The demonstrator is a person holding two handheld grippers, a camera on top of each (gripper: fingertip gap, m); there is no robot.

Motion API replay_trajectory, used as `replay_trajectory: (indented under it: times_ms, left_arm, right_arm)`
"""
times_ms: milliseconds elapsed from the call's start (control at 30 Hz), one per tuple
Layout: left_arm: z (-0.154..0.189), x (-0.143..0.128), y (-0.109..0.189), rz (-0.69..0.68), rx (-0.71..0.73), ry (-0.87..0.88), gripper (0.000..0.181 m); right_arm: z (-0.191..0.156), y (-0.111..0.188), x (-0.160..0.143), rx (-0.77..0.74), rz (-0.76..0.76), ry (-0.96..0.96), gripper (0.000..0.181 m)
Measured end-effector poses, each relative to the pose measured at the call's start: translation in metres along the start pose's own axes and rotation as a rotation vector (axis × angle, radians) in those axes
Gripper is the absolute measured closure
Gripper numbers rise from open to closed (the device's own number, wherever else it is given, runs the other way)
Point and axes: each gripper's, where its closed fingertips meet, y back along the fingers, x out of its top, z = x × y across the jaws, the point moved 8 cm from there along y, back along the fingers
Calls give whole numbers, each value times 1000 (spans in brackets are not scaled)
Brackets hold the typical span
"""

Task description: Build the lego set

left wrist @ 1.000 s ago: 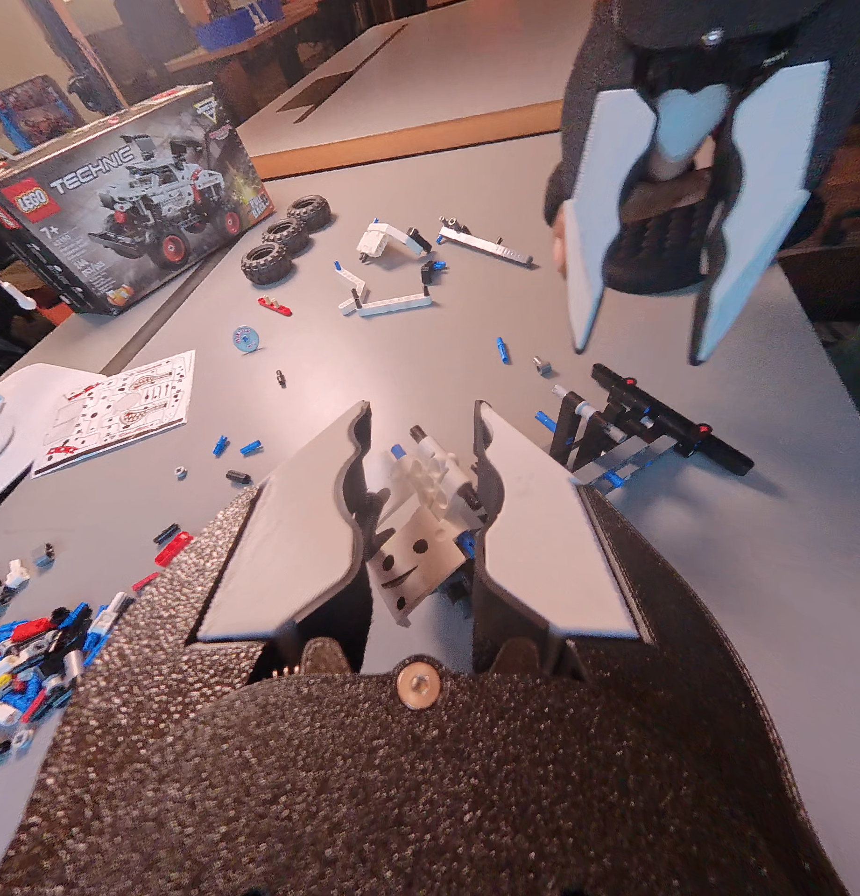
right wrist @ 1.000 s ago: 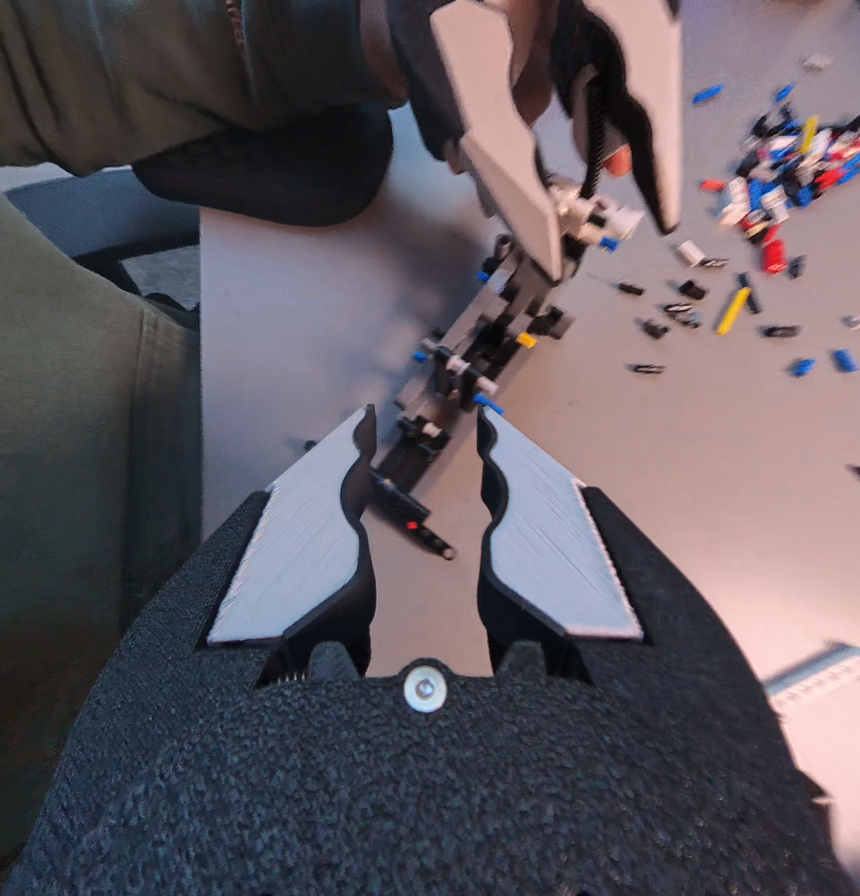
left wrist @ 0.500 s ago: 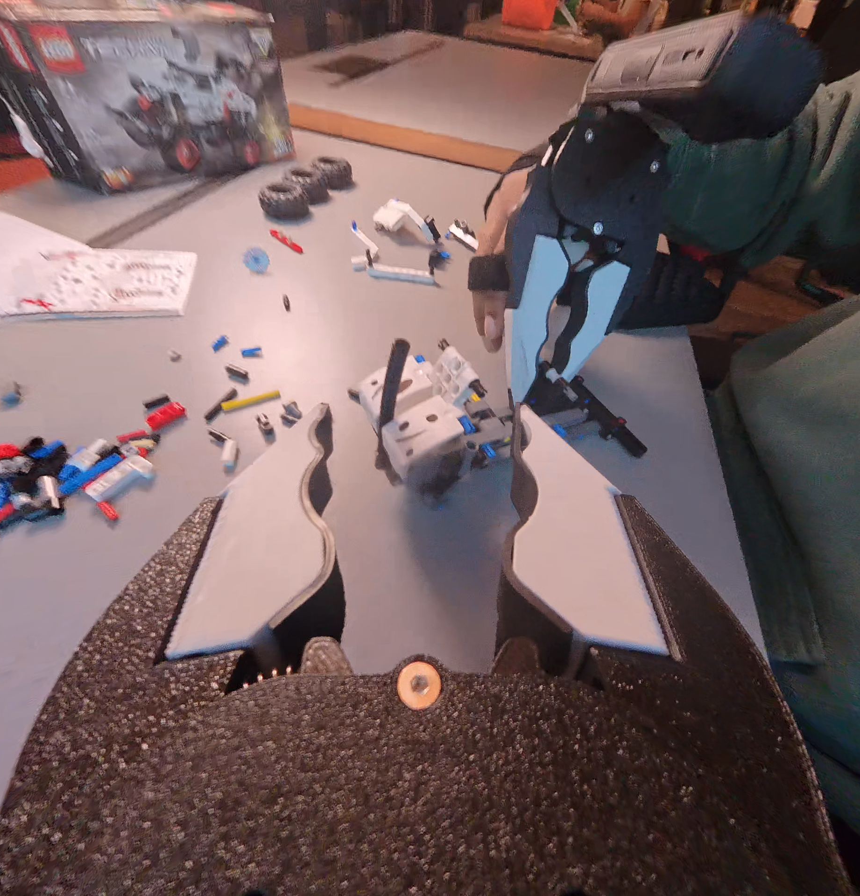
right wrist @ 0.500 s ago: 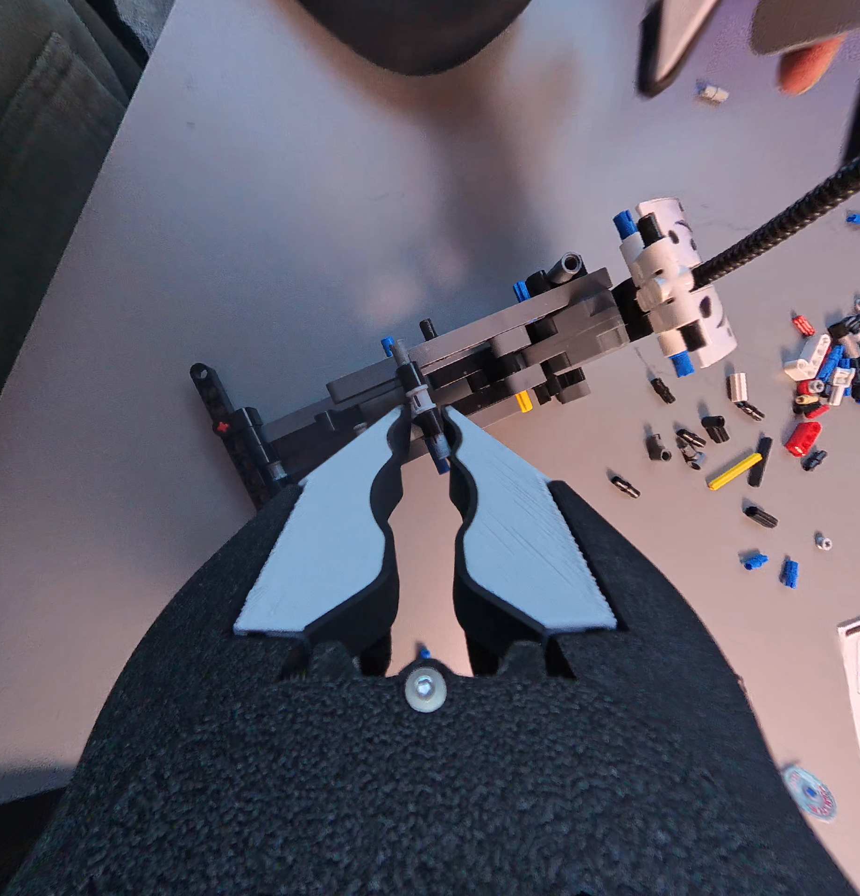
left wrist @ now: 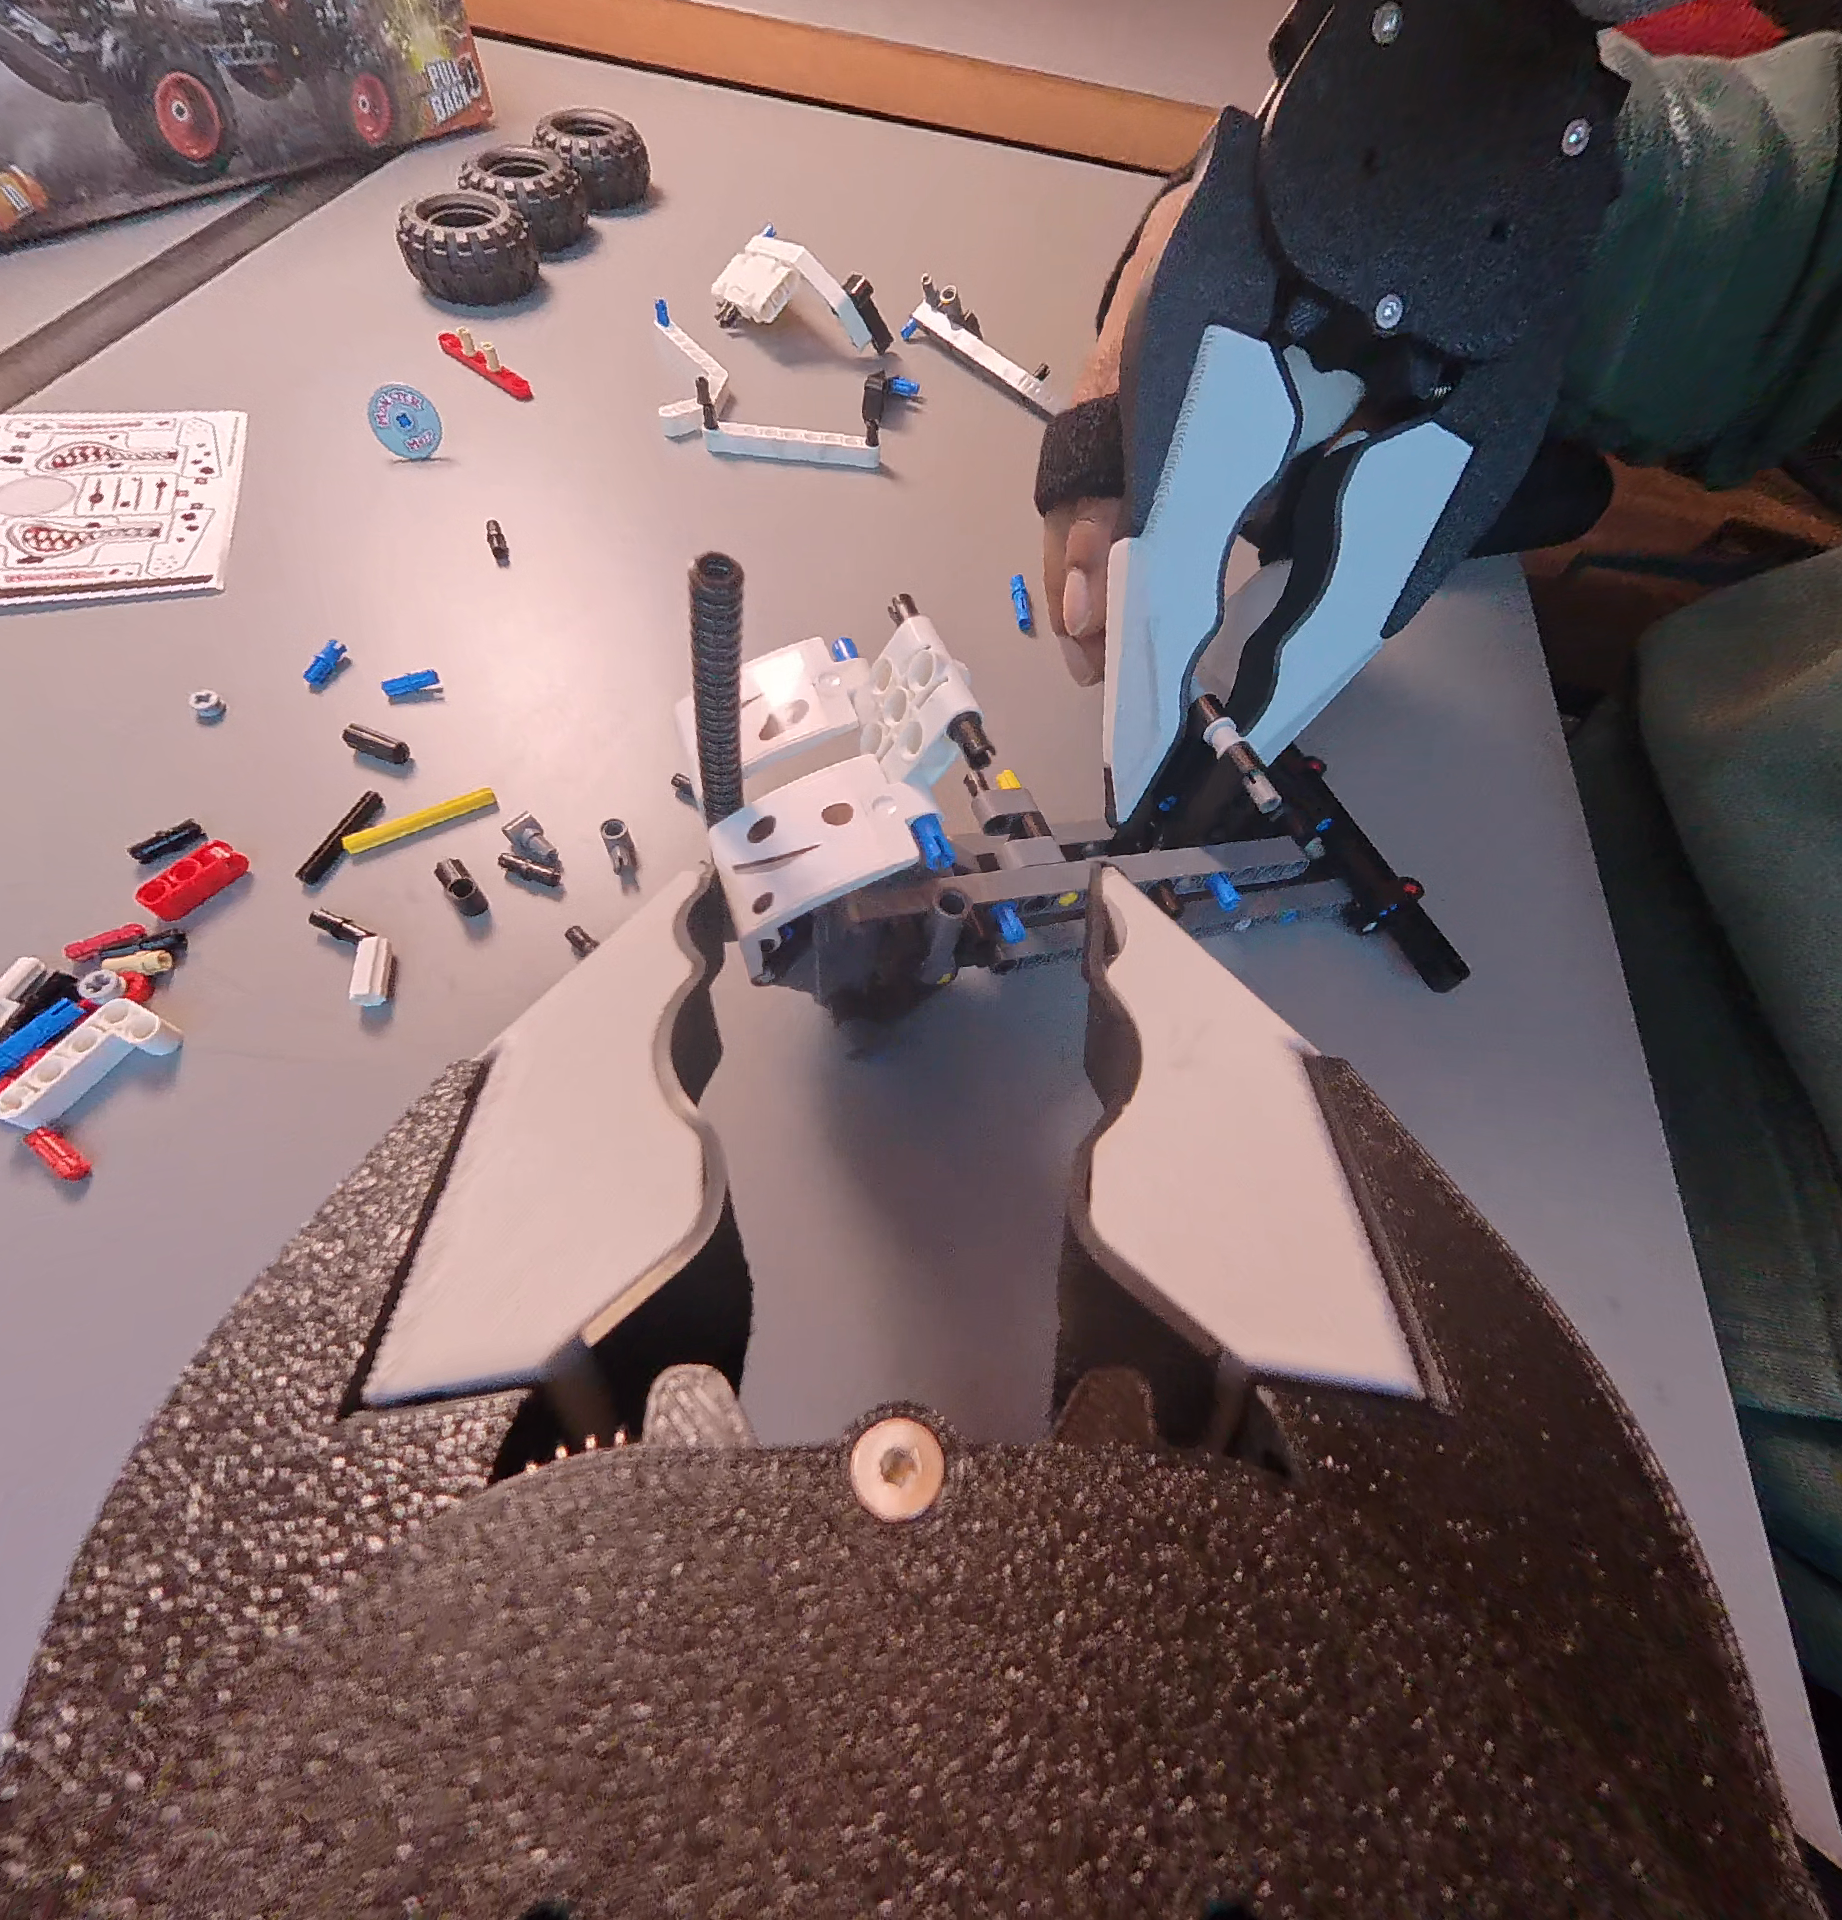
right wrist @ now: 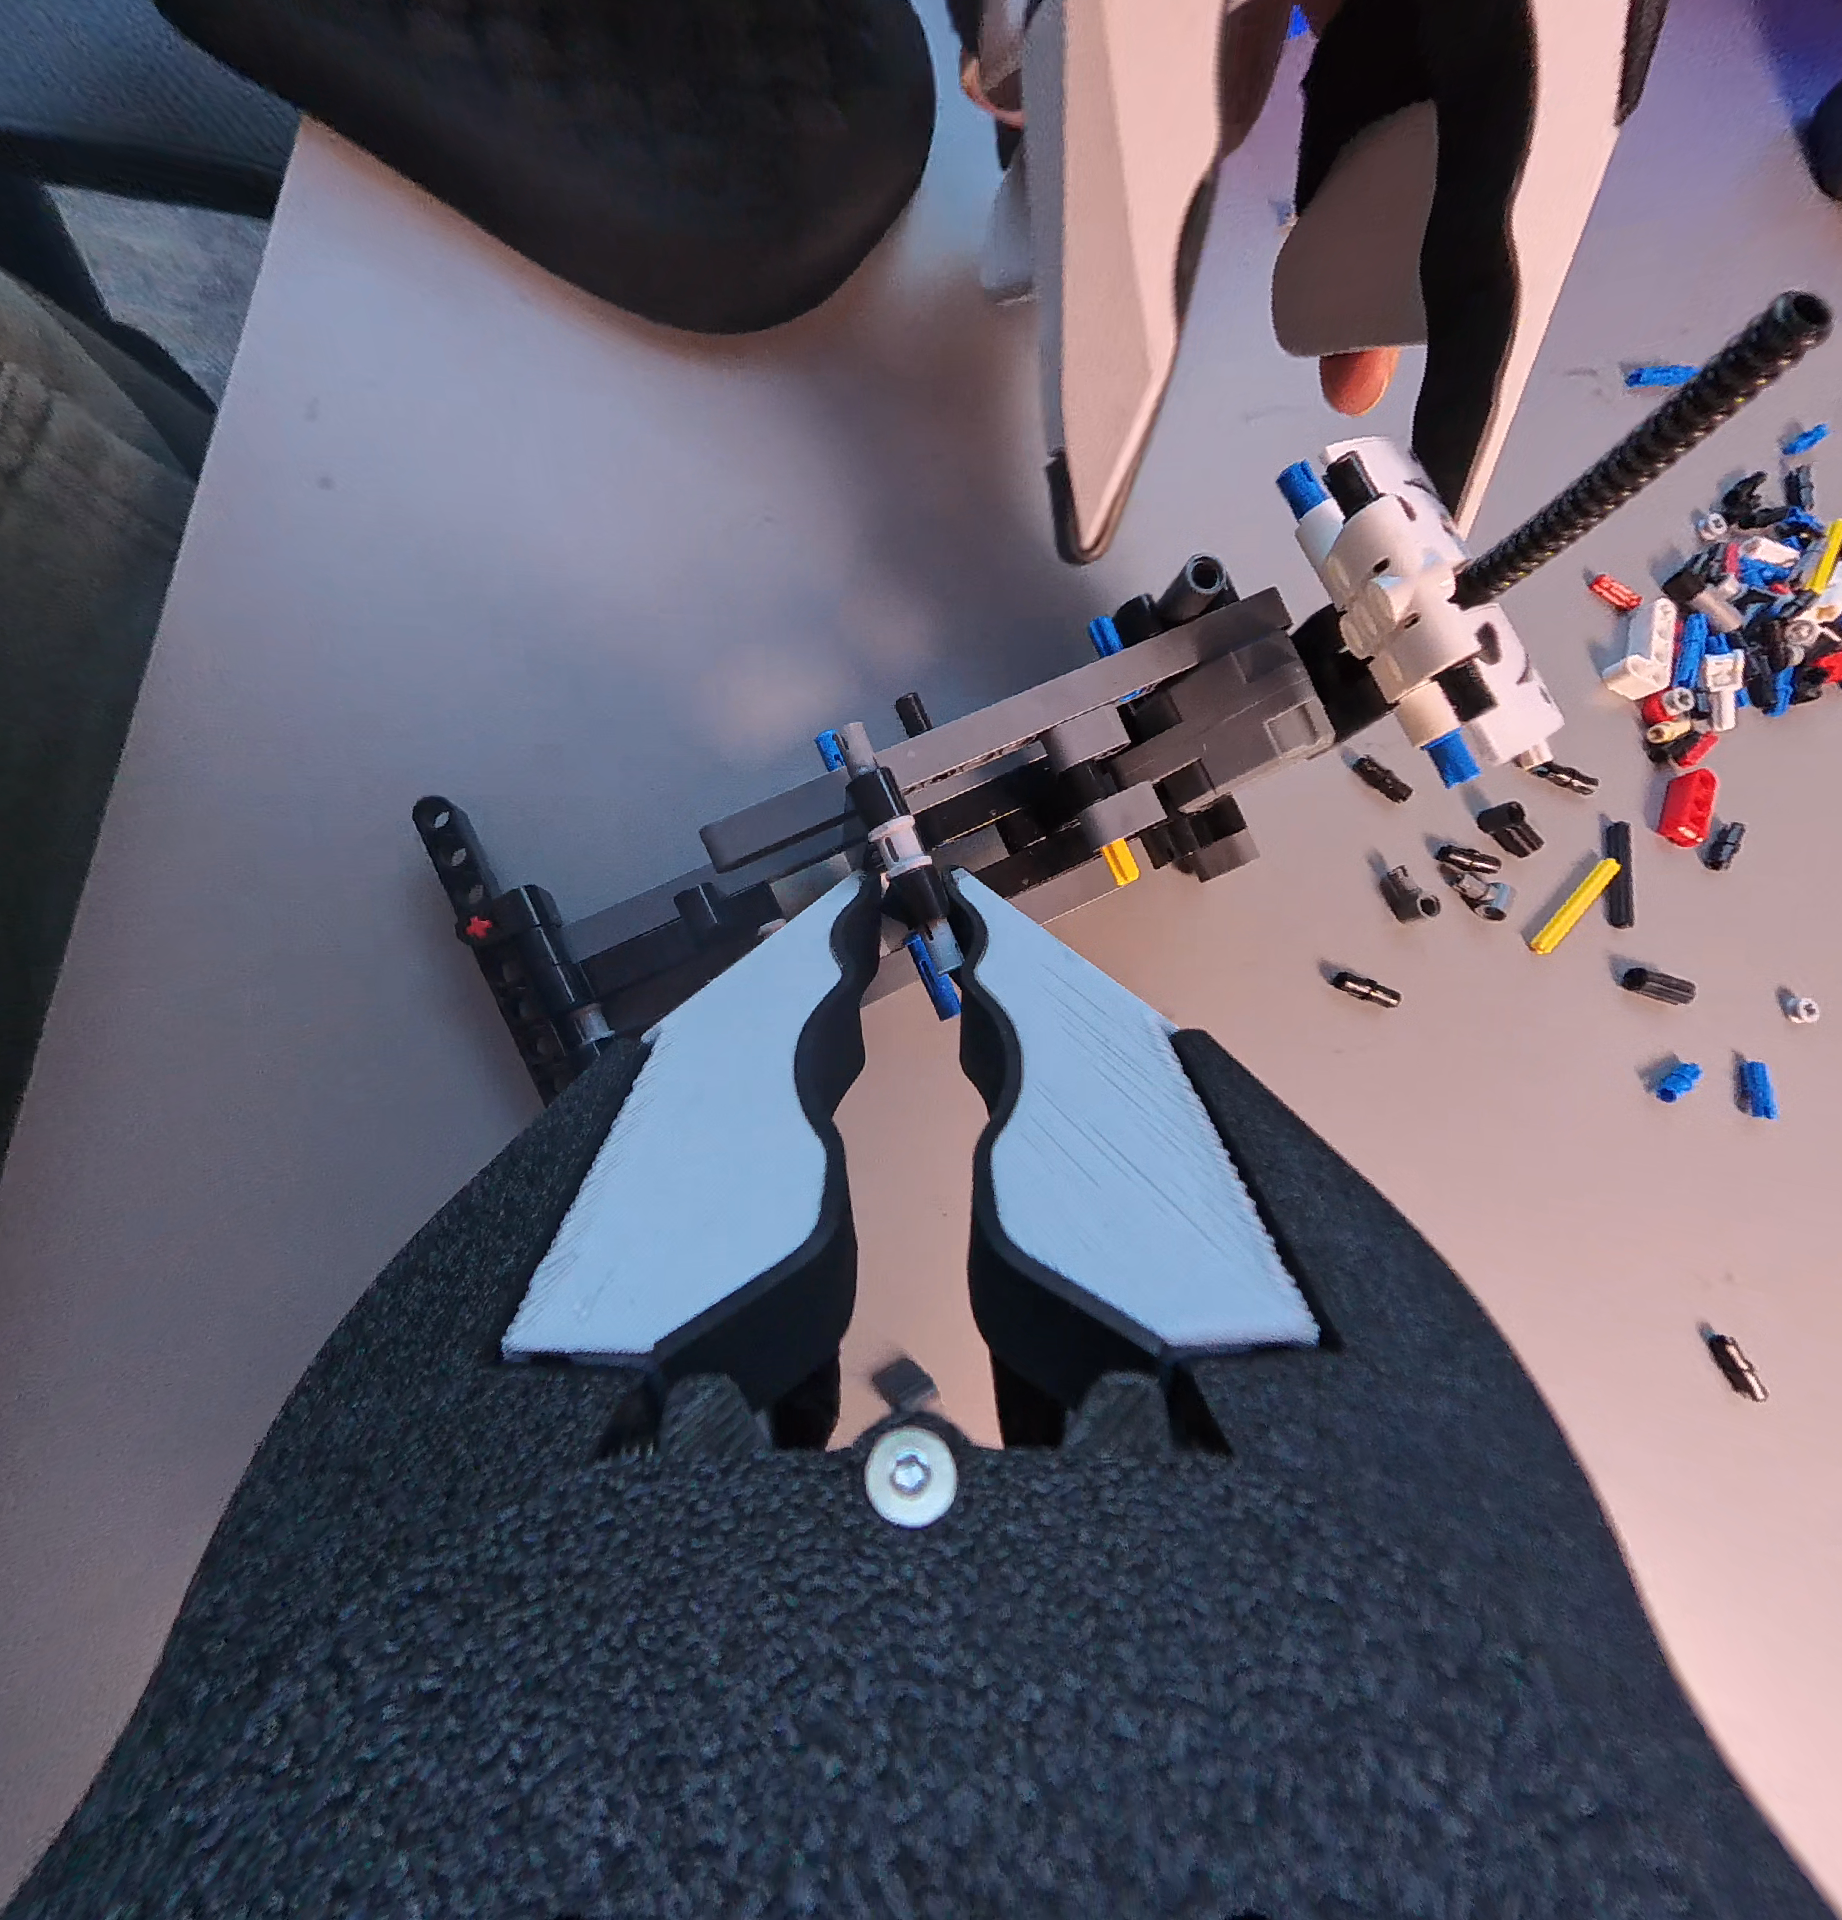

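The half-built lego chassis (left wrist: pixel 1052 862) lies on the grey table, with grey and black beams, a white front block (left wrist: pixel 823 821) and an upright black ribbed hose (left wrist: pixel 716 686). My left gripper (left wrist: pixel 901 894) is open and empty, its tips just short of the white block and the grey beam. My right gripper (right wrist: pixel 912 894) is shut on a thin black axle with a white ring (right wrist: pixel 901 842) that stands on the chassis (right wrist: pixel 1000 727). The right gripper also shows in the left wrist view (left wrist: pixel 1203 779). The left gripper (right wrist: pixel 1270 520) hangs open over the white block (right wrist: pixel 1416 613).
Three black tyres (left wrist: pixel 522 203), the set's box (left wrist: pixel 200 94), a sticker sheet (left wrist: pixel 86 499) and white sub-assemblies (left wrist: pixel 792 364) lie farther back. Loose pins and beams are scattered on the left (left wrist: pixel 55 1018), with a yellow axle (left wrist: pixel 418 821). The table edge (left wrist: pixel 1623 1039) runs close on the right.
My left gripper let go of the white block, opened and drew back from it. My right gripper came down onto the chassis and shut on the black axle.
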Motion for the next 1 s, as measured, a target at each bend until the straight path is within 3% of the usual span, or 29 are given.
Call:
replay_trajectory:
  times_ms: [300,700,800,900,1000]
  left_arm:
    - [1,2,-9,30,-17,-17,93]
    - [3,-2,-9,-9,-3,-34,109]
    - [1,-3,-6,-10,20,-35,118]
    - [5,-5,-4,-15,-1,-40,124]
    - [10,-6,-6,-39,-15,-66,126]
  right_arm:
    - [-5,-5,6,-95,-29,-98,171]
    - [14,12,-19,48,6,44,168]
    - [33,21,-28,-67,-65,18,148]
    - [47,33,-36,-205,-136,-22,140]
    - [49,49,-44,-218,-140,-99,138]
